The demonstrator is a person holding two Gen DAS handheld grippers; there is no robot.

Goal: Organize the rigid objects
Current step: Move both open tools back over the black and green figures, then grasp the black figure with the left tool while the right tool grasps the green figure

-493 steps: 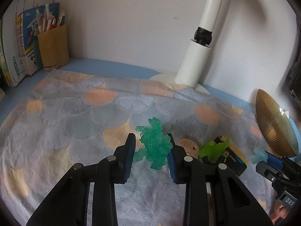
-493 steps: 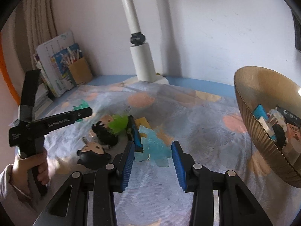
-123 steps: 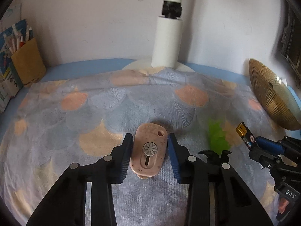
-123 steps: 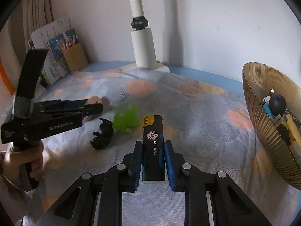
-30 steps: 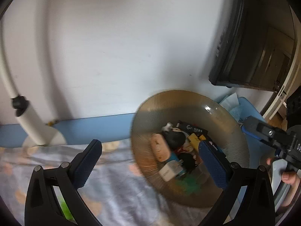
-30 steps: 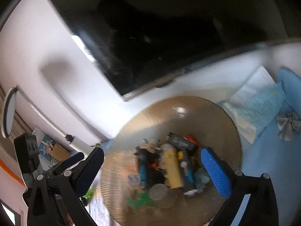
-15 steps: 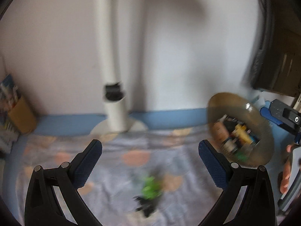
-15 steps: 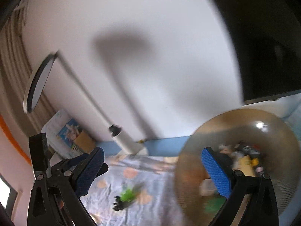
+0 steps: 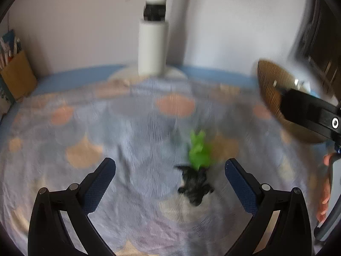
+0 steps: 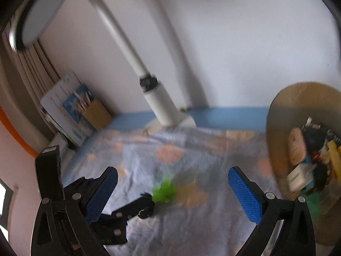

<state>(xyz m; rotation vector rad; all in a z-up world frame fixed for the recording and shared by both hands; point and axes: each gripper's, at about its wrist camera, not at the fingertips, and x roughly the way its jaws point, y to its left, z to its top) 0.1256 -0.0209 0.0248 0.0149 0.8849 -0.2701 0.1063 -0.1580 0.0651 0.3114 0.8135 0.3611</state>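
Both views blurred by motion.

Left wrist view: left hand-held gripper (image 9: 170, 176) spread wide, blue pads far apart at the lower left and lower right of the frame, nothing between them. Lower centre, on the patterned cloth (image 9: 132, 128) over the bench: green toy figure (image 9: 199, 150), and just below it, touching or nearly so, black toy figure (image 9: 195, 184); too smeared to tell details of either. Both lying in the gap between the pads but clear of them. Top centre: white lamp post (image 9: 153, 40) with a black collar, standing on its round base at the back of the cloth. Far left edge: brown pen holder (image 9: 18, 79). Right edge, mid-height: ribbed golden bowl (image 9: 270, 91), tipped toward the camera, partly covered by the black body of the other tool; fingers of a hand (image 9: 324, 189) below it at the right edge.

Right wrist view: right hand-held gripper (image 10: 172, 189) likewise fully apart and empty. Lower centre: green toy figure (image 10: 164, 192) on the cloth, with the tip of the left hand-held gripper (image 10: 136, 208) reaching in from the lower left beside it; black figure not clearly made out here. Right edge: golden bowl (image 10: 281, 115) holding a heap of small things, among them a tan oval piece, a yellow one, a white block and dark ones. Left, mid-height: pen holder (image 10: 96, 113) with books behind it. Upper left: round lamp head (image 10: 40, 10) on the slanting white post.
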